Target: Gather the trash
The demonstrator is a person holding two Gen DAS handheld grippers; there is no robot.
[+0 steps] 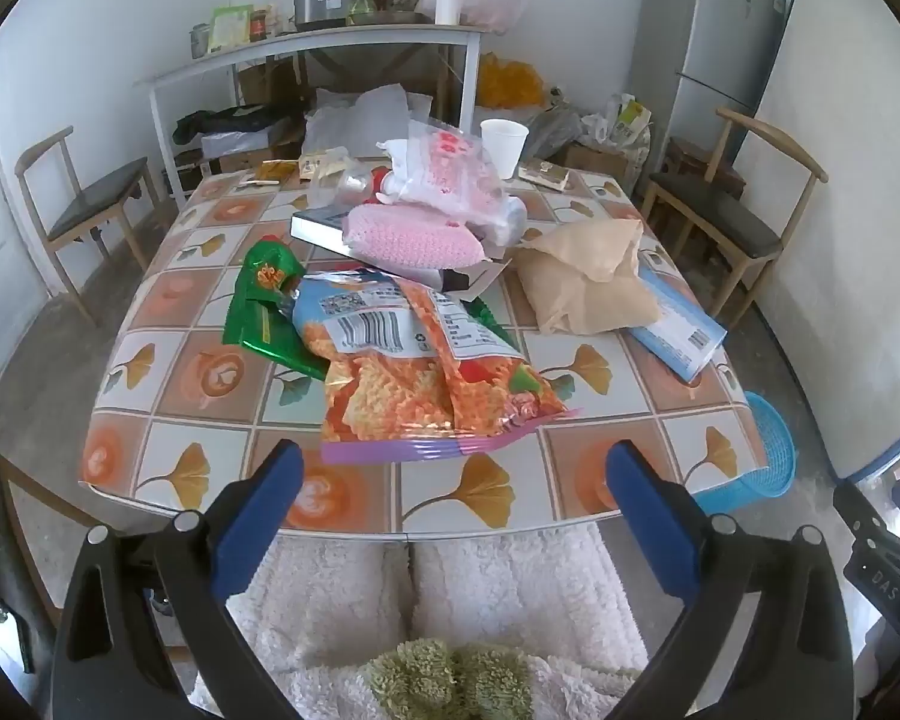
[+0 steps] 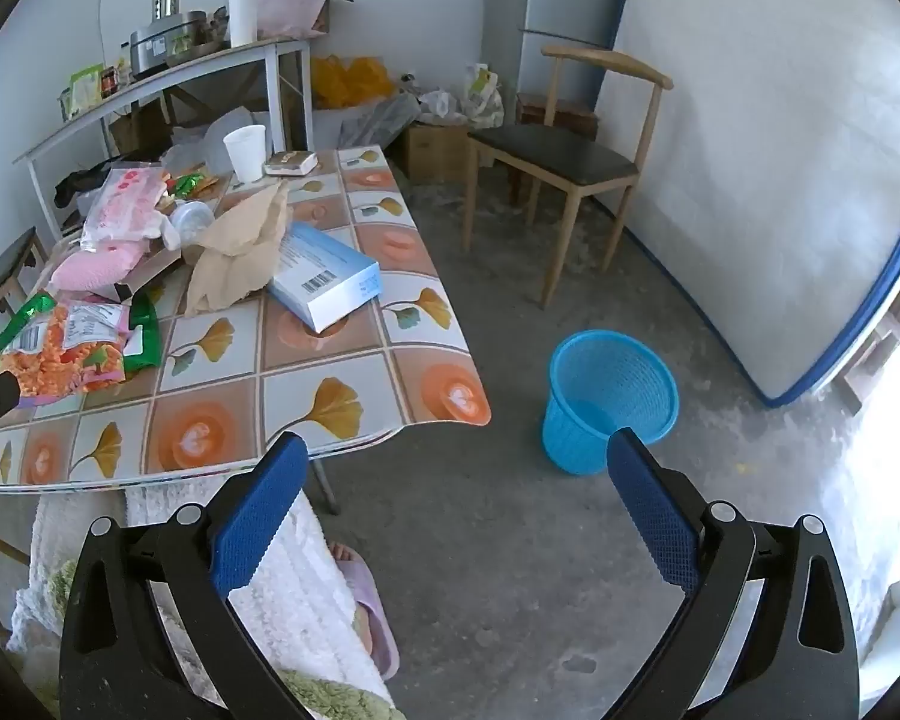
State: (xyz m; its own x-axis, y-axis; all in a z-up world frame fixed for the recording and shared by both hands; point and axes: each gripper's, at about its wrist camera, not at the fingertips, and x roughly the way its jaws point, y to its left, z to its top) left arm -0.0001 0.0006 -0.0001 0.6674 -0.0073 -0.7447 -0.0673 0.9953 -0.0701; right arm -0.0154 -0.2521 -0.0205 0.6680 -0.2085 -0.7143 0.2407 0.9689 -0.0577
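A patterned table (image 1: 354, 492) (image 2: 306, 402) carries a heap of trash: an orange snack bag (image 1: 426, 378) (image 2: 60, 354) nearest me, a green wrapper (image 1: 258, 312), a brown paper bag (image 1: 582, 282) (image 2: 240, 252), a blue-white box (image 1: 678, 324) (image 2: 324, 282), a pink pack (image 1: 414, 237) and a white paper cup (image 1: 504, 144) (image 2: 246, 150). A blue bin (image 2: 606, 396) (image 1: 762, 450) stands on the floor right of the table. My left gripper (image 1: 453, 468) is open, just short of the snack bag. My right gripper (image 2: 456, 462) is open over the floor near the bin.
Wooden chairs stand at the left (image 1: 84, 204) and right (image 1: 732, 222) (image 2: 564, 162). A shelf table (image 1: 330, 48) with kitchen items is behind, with boxes and bags under it. A white board (image 2: 768, 180) leans on the right wall. My legs in white fleece (image 1: 450, 588) are below.
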